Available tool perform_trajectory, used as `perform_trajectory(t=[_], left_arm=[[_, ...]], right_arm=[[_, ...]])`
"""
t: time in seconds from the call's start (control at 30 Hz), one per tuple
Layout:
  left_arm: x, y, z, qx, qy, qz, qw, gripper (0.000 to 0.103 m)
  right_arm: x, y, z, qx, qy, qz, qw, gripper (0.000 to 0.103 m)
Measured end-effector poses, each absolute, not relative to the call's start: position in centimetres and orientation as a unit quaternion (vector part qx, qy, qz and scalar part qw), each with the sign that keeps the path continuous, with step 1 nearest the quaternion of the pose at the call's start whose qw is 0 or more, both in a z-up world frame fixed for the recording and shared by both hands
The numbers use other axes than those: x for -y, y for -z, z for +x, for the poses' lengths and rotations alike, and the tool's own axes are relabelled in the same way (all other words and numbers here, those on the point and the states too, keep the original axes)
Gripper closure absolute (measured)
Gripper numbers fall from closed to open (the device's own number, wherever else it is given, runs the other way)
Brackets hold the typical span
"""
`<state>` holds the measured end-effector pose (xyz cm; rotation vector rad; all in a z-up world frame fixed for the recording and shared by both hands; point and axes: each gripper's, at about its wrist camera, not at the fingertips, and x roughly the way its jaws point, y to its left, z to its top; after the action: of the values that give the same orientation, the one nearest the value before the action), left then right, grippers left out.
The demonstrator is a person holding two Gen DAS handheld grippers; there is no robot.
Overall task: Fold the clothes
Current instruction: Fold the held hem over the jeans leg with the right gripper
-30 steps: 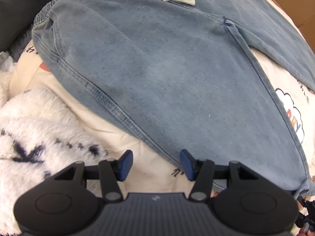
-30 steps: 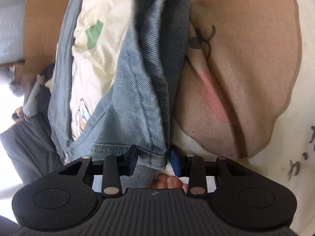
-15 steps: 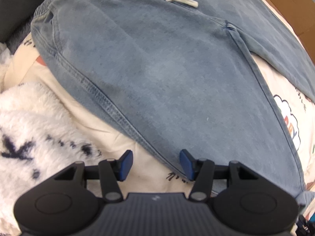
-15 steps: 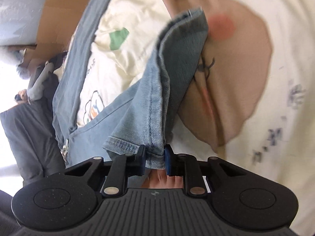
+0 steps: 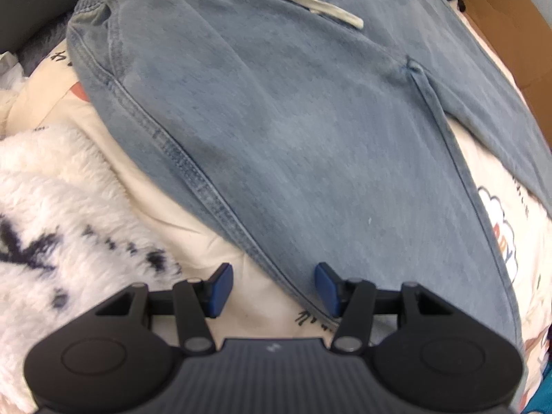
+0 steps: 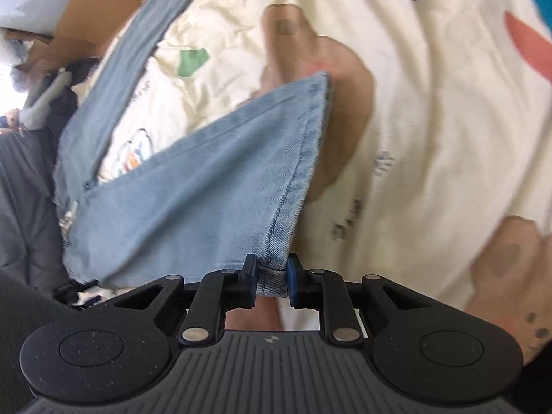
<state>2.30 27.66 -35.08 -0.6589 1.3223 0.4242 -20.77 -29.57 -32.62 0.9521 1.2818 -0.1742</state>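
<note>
- Where the jeans (image 6: 193,186) run past the 9 o'clock frame edge, we lose them; our right gripper (image 6: 270,272) has just clamped onto their hem.
- Our left gripper (image 5: 272,288) hangs apart, empty, its base hiding the hem at 6 o'clock.

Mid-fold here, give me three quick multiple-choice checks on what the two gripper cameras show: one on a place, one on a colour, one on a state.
1. Where is the fluffy white blanket in the left wrist view?
A. left of the jeans
B. on top of the jeans
C. right of the jeans

2. What colour is the drawstring?
A. red
B. off-white
C. black

3. How is the right gripper?
A. wide open, empty
B. shut on the jeans' hem
C. out of view

Answers: 1 A, it lies beside the jeans at the left edge. 2 B, pale cord at the waistband. 3 B, both pads pinch the hem.
</note>
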Motion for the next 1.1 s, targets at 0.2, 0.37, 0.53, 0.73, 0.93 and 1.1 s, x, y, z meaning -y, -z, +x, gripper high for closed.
perform_trajectory(t=[0.2,0.37,0.53,0.73,0.93,1.1], left_arm=[[-29.0,34.7,1.6,-0.561,-0.202,-0.329,0.732,0.048],[-30.2,34.1,0.7,-0.537,-0.216,-0.344,0.739,0.053],[-31.8,34.0,-0.1,-0.51,-0.255,-0.355,0.741,0.062],[-32.3,34.8,0.4,-0.516,-0.276,-0.346,0.733,0.065],[-33.2,36.5,1.5,-0.528,-0.297,-0.356,0.711,0.065],[-33.7,37.2,2.4,-0.534,-0.31,-0.364,0.697,0.065]], right_arm=[[29.9,31.8,-21.8,-0.596,0.086,0.399,0.692,0.097],[29.5,31.8,-21.5,-0.612,0.09,0.37,0.693,0.098],[28.9,34.4,-21.5,-0.632,0.111,0.349,0.683,0.098],[28.2,39.0,-22.1,-0.641,0.138,0.353,0.667,0.097],[28.7,40.4,-23.6,-0.616,0.159,0.382,0.67,0.074],[29.3,39.9,-24.7,-0.593,0.154,0.4,0.682,0.06]])
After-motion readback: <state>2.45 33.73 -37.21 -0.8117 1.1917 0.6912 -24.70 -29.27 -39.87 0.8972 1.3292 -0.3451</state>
